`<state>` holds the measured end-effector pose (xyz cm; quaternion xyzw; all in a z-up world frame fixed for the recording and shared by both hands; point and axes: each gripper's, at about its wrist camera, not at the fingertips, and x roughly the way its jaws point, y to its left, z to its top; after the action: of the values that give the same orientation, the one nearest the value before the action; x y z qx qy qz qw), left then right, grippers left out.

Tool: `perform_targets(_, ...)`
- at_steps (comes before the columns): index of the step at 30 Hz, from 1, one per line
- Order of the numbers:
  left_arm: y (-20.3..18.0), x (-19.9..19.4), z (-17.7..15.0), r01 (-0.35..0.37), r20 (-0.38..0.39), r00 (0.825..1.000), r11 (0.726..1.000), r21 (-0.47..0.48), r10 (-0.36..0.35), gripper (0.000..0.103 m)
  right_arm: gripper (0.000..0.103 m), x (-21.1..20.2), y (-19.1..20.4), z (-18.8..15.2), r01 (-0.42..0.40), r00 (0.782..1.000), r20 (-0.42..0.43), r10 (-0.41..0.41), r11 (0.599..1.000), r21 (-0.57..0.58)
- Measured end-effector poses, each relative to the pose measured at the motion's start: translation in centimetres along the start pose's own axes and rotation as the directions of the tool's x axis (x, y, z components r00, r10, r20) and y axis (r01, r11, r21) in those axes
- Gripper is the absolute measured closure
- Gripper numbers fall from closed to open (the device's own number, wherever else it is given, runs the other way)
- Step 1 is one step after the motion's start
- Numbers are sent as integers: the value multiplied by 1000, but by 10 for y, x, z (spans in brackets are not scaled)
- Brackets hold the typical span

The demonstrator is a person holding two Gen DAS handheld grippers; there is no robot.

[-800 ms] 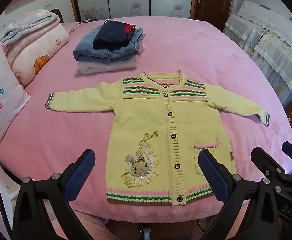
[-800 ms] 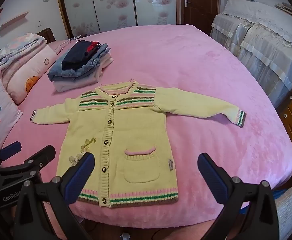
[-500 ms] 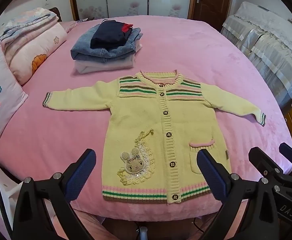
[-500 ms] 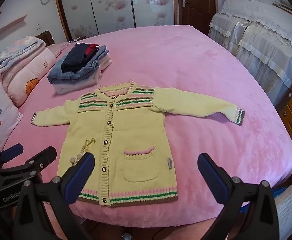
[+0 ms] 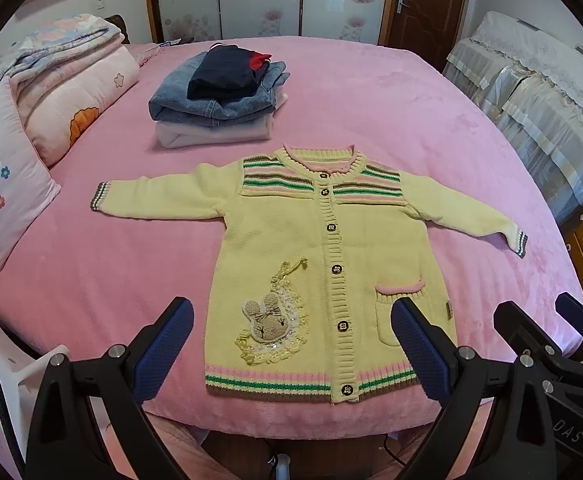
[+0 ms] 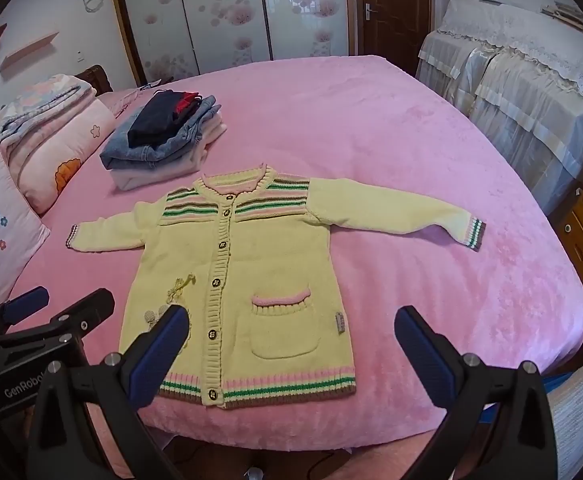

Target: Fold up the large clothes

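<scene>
both views drifted back a bit, cardigan [image 5: 323, 264] unmoved, flat on bed [image 5: 371, 92], collar-to-hem axis pointing away. left claw [image 5: 291, 344] over hem, right claw [image 6: 291, 350] nearer pocket side; both wide, empty.

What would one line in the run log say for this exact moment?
stage: before first fold | yellow knitted cardigan: flat, buttoned, sleeves spread, on pink bed | left gripper: open, empty | right gripper: open, empty

2 wrist views, bed's foot, angled down, both sharing cardigan [image 5: 323, 256].
</scene>
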<state>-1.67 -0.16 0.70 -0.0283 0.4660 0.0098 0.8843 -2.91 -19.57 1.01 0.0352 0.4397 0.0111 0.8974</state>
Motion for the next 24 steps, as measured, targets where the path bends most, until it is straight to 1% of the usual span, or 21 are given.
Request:
perform_targets(11, 1, -4, -2, -17, -4, 1000, 1000, -5, 17, 5, 0, -2, 0, -1, -2, 1000, 3, 2, 1000, -2)
perform_targets(17, 1, -6, -3, -49, 1, 999, 999, 4, 49, 5, 0, -2, 1, -1, -5, 1000, -1, 5, 1000, -9)
perform_targets(24, 4, -8, 0, -44, 13, 999, 999, -1, 44, 5, 0, -3, 4, 1, 6, 1000, 15, -6, 1000, -19)
